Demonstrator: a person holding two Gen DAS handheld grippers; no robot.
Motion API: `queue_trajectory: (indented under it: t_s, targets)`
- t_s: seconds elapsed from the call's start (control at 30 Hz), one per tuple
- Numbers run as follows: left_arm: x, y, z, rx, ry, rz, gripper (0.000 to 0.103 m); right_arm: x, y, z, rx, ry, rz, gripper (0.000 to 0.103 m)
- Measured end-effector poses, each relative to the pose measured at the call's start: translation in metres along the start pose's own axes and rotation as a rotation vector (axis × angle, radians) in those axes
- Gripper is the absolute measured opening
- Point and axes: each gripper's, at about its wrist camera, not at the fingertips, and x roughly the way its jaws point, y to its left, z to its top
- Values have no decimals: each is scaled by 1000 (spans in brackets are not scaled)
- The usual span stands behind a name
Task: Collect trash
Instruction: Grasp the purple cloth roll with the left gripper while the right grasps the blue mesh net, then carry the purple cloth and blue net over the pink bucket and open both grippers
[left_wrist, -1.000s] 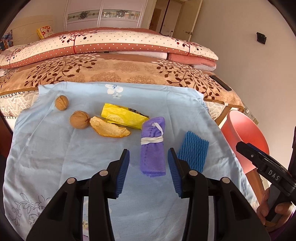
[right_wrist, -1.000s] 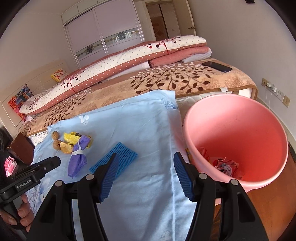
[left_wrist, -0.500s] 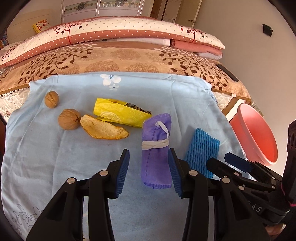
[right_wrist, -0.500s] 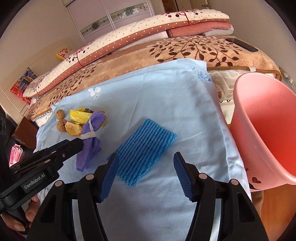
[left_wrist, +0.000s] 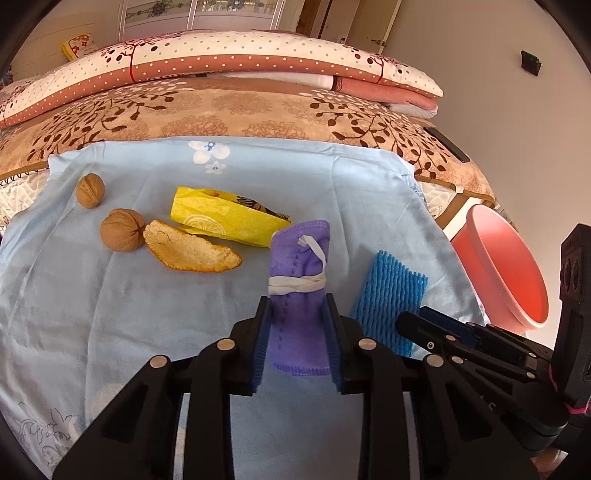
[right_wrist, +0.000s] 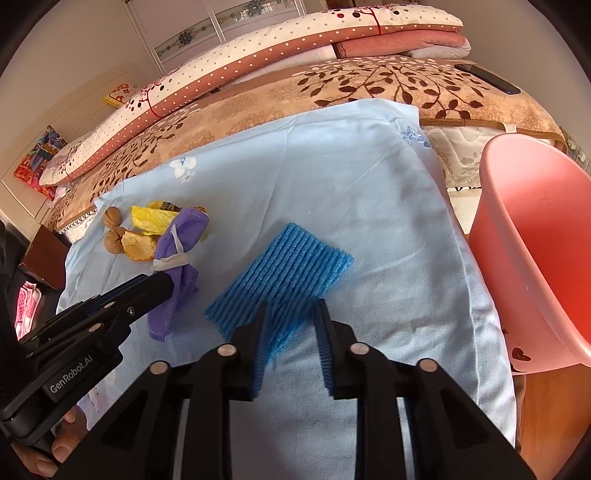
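A rolled purple face mask (left_wrist: 299, 295) tied with its white strap lies on the light blue cloth (left_wrist: 110, 314). My left gripper (left_wrist: 297, 332) has closed its jaws on the mask's near end. A blue foam net (right_wrist: 284, 273) lies to the right of the mask. My right gripper (right_wrist: 290, 332) has its jaws narrowed around the net's near edge, touching it. A yellow wrapper (left_wrist: 225, 221), an orange peel (left_wrist: 188, 251) and two walnuts (left_wrist: 122, 229) lie at the left. The pink bin (right_wrist: 535, 258) stands at the right, off the bed.
Behind the cloth are a brown leaf-patterned blanket (left_wrist: 258, 110) and folded quilts (left_wrist: 221, 59). A dark phone (right_wrist: 487, 79) lies on the blanket at the far right. A wooden floor (right_wrist: 546, 413) shows below the bin.
Both grippers moved forward and down onto the cloth and closed: the left jaws narrowed onto the purple mask, the right jaws narrowed onto the blue foam net.
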Motion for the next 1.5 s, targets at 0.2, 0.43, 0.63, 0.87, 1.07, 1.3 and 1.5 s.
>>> queue_trajectory:
  t_s: [0.2,0.43,0.63,0.87,1.07,1.3,1.5]
  targets:
    - [-12,-5,-5,23,-22,5,16,-13,9,-9,-71,-40,8,5]
    - [-32,-7,-5,20,-60,8,3,-41,7,-12,-98,-123,14,5]
    - [-41,-12,-6,38,-69,5,3,-61,1,-16,-98,-170,20,5]
    - [-45,10,-2,-27,-73,41,44,-71,-8,-17,-80,-192,31,5]
    - [-24,14,-7,-14,-3,92,44,-70,-9,-18,-70,-189,46,5]
    - [-5,18,-12,-1,27,144,44,-76,-10,-18,-71,-211,43,5]
    - [-5,19,-12,-15,21,141,40,-81,-14,-19,-63,-228,45,5]
